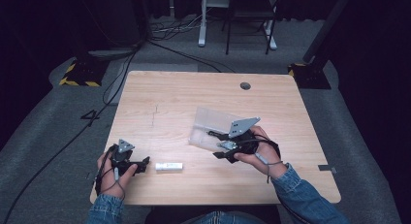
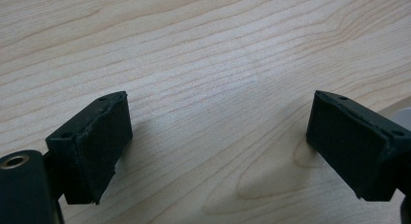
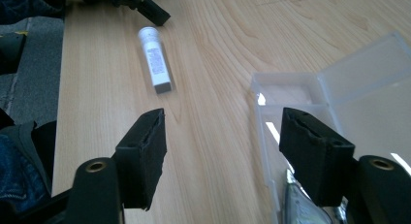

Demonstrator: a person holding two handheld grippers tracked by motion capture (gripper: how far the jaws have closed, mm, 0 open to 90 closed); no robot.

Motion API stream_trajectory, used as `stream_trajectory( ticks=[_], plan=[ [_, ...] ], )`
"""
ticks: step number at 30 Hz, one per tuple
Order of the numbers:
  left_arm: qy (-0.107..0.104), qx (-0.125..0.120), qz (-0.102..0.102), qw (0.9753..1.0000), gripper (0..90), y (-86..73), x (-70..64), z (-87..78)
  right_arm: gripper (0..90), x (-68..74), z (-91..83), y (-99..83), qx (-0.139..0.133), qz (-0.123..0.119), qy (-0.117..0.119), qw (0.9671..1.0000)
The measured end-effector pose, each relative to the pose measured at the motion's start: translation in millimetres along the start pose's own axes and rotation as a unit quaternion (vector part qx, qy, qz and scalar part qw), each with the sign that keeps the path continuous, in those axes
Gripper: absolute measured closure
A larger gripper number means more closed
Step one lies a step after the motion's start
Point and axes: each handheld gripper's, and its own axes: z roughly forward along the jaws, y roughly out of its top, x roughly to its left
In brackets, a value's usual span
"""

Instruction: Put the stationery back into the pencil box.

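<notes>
1. Two tools in my hands, both low over the worktop (image 1: 160, 88), L one near the front-left corner, R one right of centre toward the front edge.
2. L tool (image 1: 145, 164): jaws spread wide, nothing btwn them. In the left gripper view it's bare wood grain btwn the pads (image 2: 97, 146), which sit just above or on the surface; can't tell which.
3. L tool's jaw end points toward the white tube (image 1: 169, 166), just beside it, not touching as far as I can see.
4. White tube lies flat on its side near the front edge, btwn my two hands, roughly parallel w/ that edge. In the right gripper view the white tube (image 3: 155, 60) shows a printed label; text too small to read.
5. R tool (image 1: 220, 153): also released, jaws apart, gripping nothing. In the right gripper view the R tool (image 3: 223, 156) straddles the near wall of the clear plastic box (image 3: 291, 83): one jaw over bare wood, the other over the box's tray.
6. Clear plastic box (image 1: 208, 127) sits open, lid (image 1: 215, 118) tilted back toward the far edge; it's right of centre, well apart from the tube.
7. Sth shiny lies in the tray by my R jaw; can't make out what.
</notes>
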Motion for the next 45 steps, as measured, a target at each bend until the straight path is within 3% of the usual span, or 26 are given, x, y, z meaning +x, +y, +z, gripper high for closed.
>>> stream_trajectory(
  ticks=[13,25,37,45],
  plan=[
    [-0.001,0.000,0.000,1.0000,9.3,0.2,0.3,0.0,28.4,18.5,38.5,14.9,0.003,-0.015,0.032,0.9994],
    [-0.001,0.000,0.000,1.0000,9.3,0.0,0.0,0.1,22.4,21.5,74.4,17.0,-0.007,0.000,0.020,0.9998],
    [-0.001,0.000,0.003,1.0000,9.3,-0.3,0.0,-0.4,34.6,30.9,110.9,17.8,0.008,-0.007,0.053,0.9986],
    [-0.001,0.000,0.003,1.0000,9.3,-0.3,0.0,-0.4,41.2,34.0,129.9,14.8,0.026,-0.018,0.058,0.9978]
  ],
)
